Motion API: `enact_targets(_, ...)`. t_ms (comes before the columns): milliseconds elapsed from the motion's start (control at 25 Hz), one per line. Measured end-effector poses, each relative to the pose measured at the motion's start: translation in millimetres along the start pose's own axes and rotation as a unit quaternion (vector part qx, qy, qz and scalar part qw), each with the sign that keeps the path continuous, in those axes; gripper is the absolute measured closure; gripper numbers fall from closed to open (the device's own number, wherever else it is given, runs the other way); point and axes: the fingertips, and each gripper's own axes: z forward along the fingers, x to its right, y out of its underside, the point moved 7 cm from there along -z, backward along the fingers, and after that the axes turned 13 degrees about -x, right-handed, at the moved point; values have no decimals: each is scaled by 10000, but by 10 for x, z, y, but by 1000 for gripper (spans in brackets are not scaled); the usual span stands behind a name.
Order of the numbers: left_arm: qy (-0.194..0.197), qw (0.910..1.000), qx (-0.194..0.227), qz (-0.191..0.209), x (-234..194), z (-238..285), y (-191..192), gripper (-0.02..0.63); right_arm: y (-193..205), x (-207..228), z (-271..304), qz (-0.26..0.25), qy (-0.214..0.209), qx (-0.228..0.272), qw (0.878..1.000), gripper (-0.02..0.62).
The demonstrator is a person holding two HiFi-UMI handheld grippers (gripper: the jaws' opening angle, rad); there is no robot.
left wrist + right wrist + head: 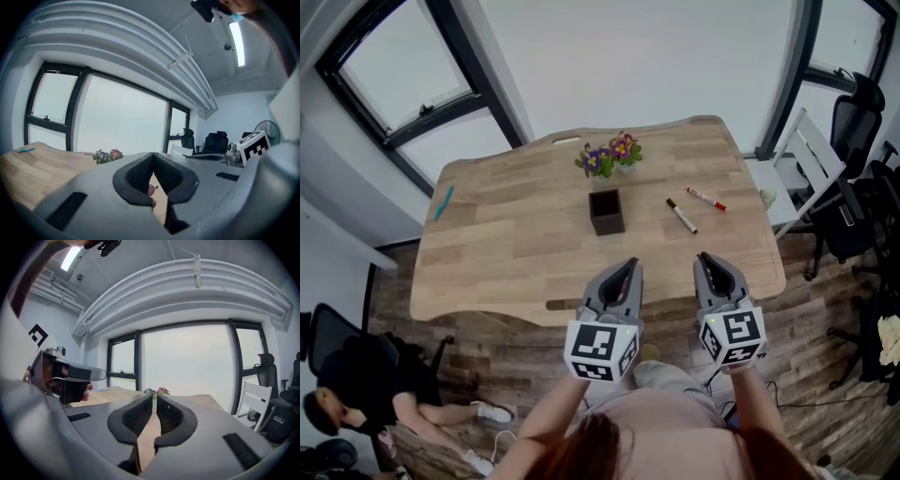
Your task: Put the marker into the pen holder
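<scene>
The dark square pen holder (pixel 607 212) stands upright near the middle of the wooden table (pixel 516 253). To its right lie a black marker (pixel 681 215) and, farther back, a red marker (pixel 706 199). My left gripper (pixel 633 263) hangs over the table's near edge, in front of the holder, jaws shut and empty. Beside it my right gripper (pixel 703 256) is also shut with nothing held, in front of the markers. In the left gripper view the pads (pixel 140 176) meet at the tips (pixel 153 155). In the right gripper view only a thin slit parts the pads (pixel 136 417).
A small pot of purple and pink flowers (pixel 609 155) stands behind the holder. A teal pen (pixel 442 202) lies at the table's far left. Office chairs (pixel 853 122) and a white chair (pixel 802 159) stand to the right. A person (pixel 366 375) sits on the floor, lower left.
</scene>
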Motion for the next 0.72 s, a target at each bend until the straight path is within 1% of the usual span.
enact_targets(240, -87, 9998, -147, -94, -69, 366, 38, 604, 60, 235, 329, -95, -145, -292, 9994, 592)
enact_targets(480, -149, 9994, -276, -165, -177, 652, 97, 604, 105, 420, 632, -221, -173, -472, 9985, 589)
enact_targets(720, -163, 9989, -397, -200, -293, 884, 154, 604, 209, 554, 925, -253, -153, -751, 9967, 565)
